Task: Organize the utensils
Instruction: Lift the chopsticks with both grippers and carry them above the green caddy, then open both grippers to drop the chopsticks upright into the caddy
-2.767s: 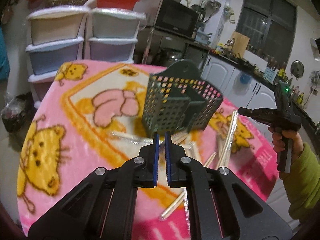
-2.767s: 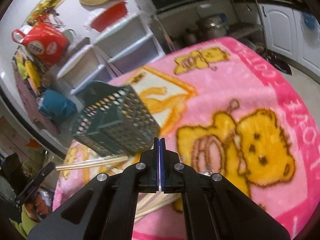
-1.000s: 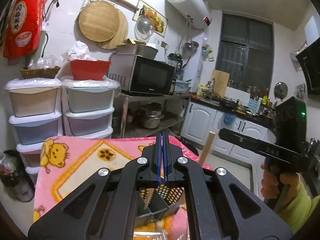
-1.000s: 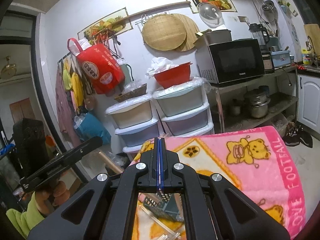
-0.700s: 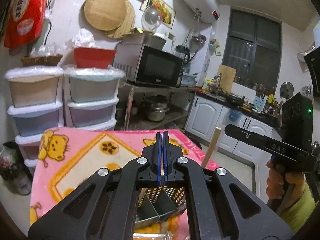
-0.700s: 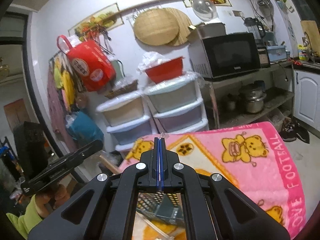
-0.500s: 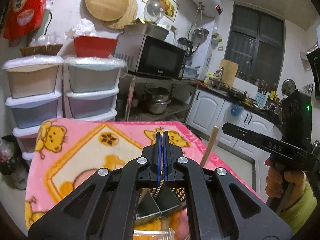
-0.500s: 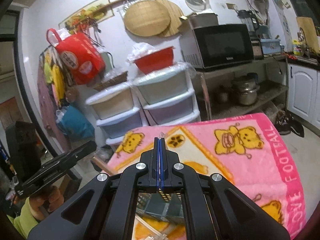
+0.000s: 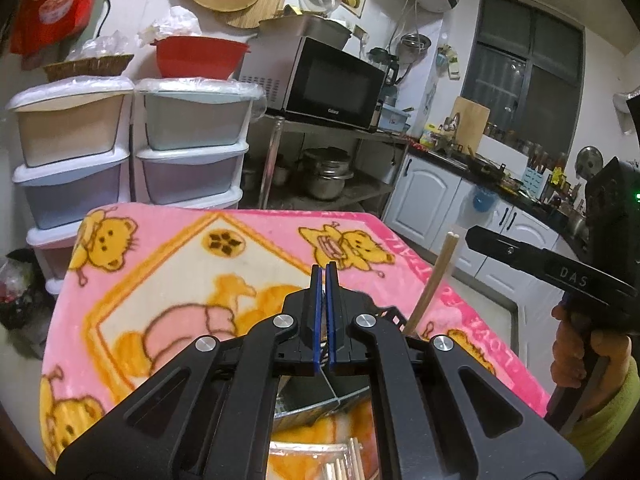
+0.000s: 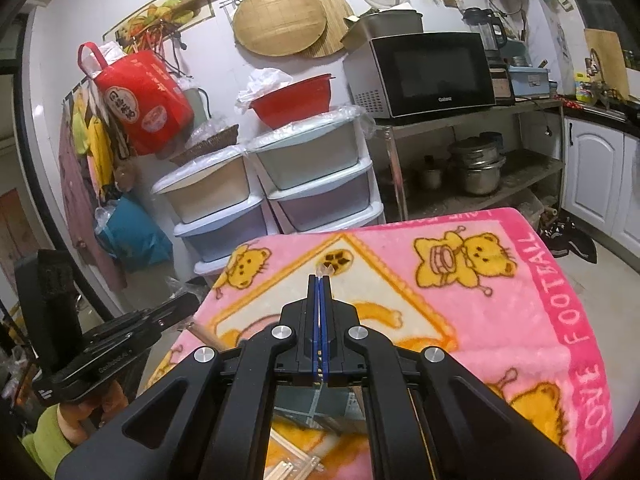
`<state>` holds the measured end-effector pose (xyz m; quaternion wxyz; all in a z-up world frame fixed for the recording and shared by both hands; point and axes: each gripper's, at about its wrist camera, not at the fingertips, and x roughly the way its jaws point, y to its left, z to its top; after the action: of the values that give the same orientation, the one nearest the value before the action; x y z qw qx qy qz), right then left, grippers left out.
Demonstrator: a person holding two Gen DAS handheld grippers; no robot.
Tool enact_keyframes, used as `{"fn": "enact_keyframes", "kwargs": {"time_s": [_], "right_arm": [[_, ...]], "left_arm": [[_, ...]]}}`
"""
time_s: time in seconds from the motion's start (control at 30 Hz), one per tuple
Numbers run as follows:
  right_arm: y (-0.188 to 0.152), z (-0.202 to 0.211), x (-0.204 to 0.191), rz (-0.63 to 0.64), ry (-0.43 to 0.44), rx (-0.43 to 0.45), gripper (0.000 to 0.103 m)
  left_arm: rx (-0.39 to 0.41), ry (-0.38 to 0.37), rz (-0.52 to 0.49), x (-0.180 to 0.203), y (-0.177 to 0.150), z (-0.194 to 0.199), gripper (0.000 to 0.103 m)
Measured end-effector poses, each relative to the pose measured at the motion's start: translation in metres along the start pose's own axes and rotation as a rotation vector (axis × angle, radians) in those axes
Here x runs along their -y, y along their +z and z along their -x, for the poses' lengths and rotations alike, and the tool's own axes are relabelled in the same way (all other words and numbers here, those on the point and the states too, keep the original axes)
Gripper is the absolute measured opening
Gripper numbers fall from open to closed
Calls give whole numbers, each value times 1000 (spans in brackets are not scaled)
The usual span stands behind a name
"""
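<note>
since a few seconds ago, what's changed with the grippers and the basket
Both grippers lifted from low over the table, then tipped down again toward the blanket. The left gripper, its jaws slightly apart then, is now shut. A chopstick now stands up out of the basket; none did before. Unchanged: the right gripper is shut, and loose chopsticks lie on the blanket.
</note>
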<state>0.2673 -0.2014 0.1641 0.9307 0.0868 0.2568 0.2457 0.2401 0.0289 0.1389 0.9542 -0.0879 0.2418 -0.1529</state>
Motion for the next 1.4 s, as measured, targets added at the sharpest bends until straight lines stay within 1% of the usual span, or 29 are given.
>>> {"fn": "enact_keyframes", "kwargs": {"time_s": [0.1, 0.13, 0.2, 0.23, 0.27, 0.3, 0.4, 0.47, 0.5, 0.57, 0.6, 0.67, 0.7, 0.77, 0.83, 0.93, 1.0, 1.07, 1.27, 1.4], "right_arm": [[-1, 2, 2, -5, -16, 1, 2], [-2, 2, 3, -7, -18, 0, 3], [-4, 4, 6, -8, -30, 3, 15], [-4, 6, 7, -10, -34, 8, 27], [-5, 7, 7, -14, -41, 13, 35], [-6, 9, 7, -13, -49, 18, 35], [-8, 14, 8, -10, -63, 28, 37], [-9, 17, 9, -10, -74, 32, 46], [-10, 20, 9, -9, -82, 37, 47], [-11, 23, 9, -2, -94, 41, 50], [-11, 24, 9, 1, -100, 44, 51], [-13, 28, 8, 7, -110, 49, 57], [-14, 31, 8, 9, -112, 52, 57], [-17, 35, 8, 12, -116, 55, 61], [-20, 41, 6, 17, -124, 61, 62], [-23, 47, 3, 34, -136, 69, 64], [-25, 52, 0, 48, -143, 72, 65], [-29, 57, -1, 57, -151, 76, 66], [-41, 69, -1, 75, -163, 74, 66], [-51, 77, 2, 69, -165, 74, 66]], "left_arm": [[-3, 9, 10, -3, -2, 0, 0], [-2, 10, 10, -4, -3, 1, 0], [-1, 19, 8, -5, -4, 2, 0], [-2, 20, 9, -6, -5, 3, 1], [-3, 21, 10, -7, -6, 4, 2], [-4, 22, 11, -7, -6, 4, 3], [-3, 30, 17, -10, -8, 6, 15], [-2, 32, 22, -11, -10, 8, 23], [-2, 34, 26, -12, -10, 10, 26], [2, 37, 37, -15, -11, 13, 39], [7, 38, 41, -16, -12, 16, 41], [14, 42, 49, -18, -12, 20, 49], [17, 43, 54, -19, -13, 22, 52], [27, 46, 61, -20, -14, 29, 65], [35, 53, 65, -21, -16, 34, 68], [52, 62, 76, -22, -20, 46, 80], [61, 65, 78, -21, -22, 53, 81], [71, 68, 83, -20, -26, 60, 87], [93, 81, 81, -13, -37, 79, 92], [94, 84, 78, -8, -46, 86, 92]]}}
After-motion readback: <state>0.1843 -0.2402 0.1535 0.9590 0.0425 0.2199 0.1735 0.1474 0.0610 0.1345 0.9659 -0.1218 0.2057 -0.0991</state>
